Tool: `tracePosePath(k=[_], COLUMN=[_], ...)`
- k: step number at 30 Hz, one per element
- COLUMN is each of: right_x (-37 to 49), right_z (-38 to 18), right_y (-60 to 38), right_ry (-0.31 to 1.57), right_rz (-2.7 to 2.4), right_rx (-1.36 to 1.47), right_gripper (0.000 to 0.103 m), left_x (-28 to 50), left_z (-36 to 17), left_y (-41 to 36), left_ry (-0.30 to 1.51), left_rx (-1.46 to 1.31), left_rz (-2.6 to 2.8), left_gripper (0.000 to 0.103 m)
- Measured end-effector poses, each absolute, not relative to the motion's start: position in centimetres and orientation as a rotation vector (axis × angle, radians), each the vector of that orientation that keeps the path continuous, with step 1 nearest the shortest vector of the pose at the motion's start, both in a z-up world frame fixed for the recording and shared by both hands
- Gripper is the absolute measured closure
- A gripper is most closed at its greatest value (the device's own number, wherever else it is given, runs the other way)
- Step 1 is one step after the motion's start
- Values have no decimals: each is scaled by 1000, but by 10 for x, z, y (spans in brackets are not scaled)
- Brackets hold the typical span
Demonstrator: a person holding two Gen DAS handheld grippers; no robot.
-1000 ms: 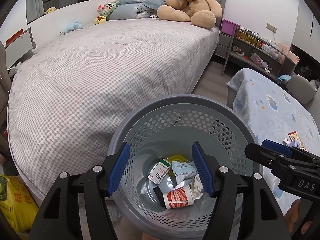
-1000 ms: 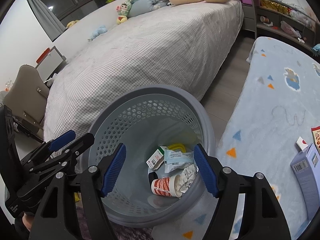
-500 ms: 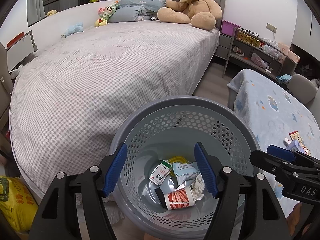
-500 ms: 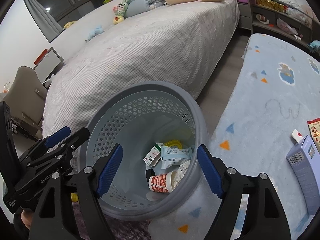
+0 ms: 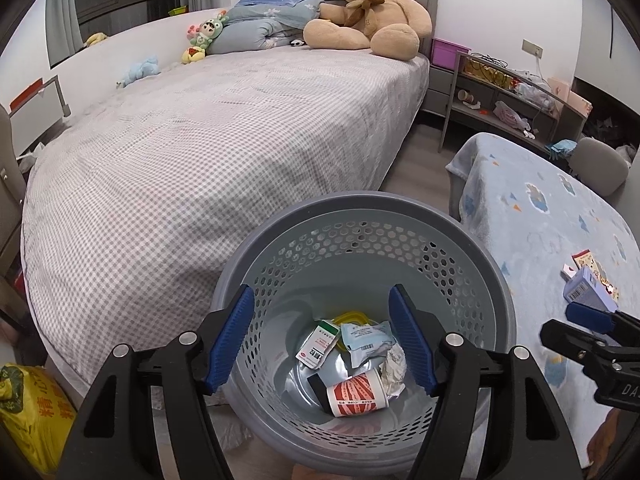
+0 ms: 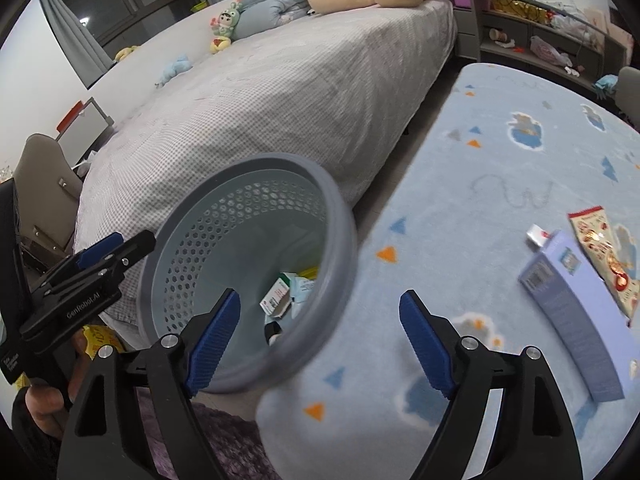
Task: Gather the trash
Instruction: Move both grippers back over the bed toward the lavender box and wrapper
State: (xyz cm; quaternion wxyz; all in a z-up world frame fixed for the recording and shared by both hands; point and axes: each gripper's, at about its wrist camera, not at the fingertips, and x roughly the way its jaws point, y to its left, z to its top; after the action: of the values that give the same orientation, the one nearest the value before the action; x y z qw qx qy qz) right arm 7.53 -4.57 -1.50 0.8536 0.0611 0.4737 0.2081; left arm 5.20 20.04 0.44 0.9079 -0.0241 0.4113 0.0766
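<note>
Right gripper [image 6: 320, 338] has swung off the grey perforated bin [image 6: 320, 184] toward the blue blanket-covered table [image 6: 500, 160], jaws spread wide, holding nothing. A second ago it was centred over the bin. Read: drop done, heading for the next pickup. Remaining trash on the table: purple box [image 6: 572, 312], red snack wrapper [image 6: 600, 248], small white packet [image 6: 538, 235]. Left gripper [image 5: 320, 338] hovers over the bin, also wide apart and empty (paper cup [image 5: 356, 394], pouches and a medicine box [image 5: 318, 344] sit at the bottom).
</note>
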Motion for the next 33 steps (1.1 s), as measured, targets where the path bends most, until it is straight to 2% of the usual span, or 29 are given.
tracePosePath(k=[14, 33], right_x=[40, 45], right_z=[0, 13], right_y=[-174, -306], right_ry=[964, 893], right_rz=[243, 107], right_rx=[145, 241], right_gripper=[19, 17], left_x=[32, 25], left_z=[5, 4], left_y=[131, -40], left_ry=[870, 915], left_rx=[-13, 23], left_rz=[39, -160], left_gripper=[36, 36])
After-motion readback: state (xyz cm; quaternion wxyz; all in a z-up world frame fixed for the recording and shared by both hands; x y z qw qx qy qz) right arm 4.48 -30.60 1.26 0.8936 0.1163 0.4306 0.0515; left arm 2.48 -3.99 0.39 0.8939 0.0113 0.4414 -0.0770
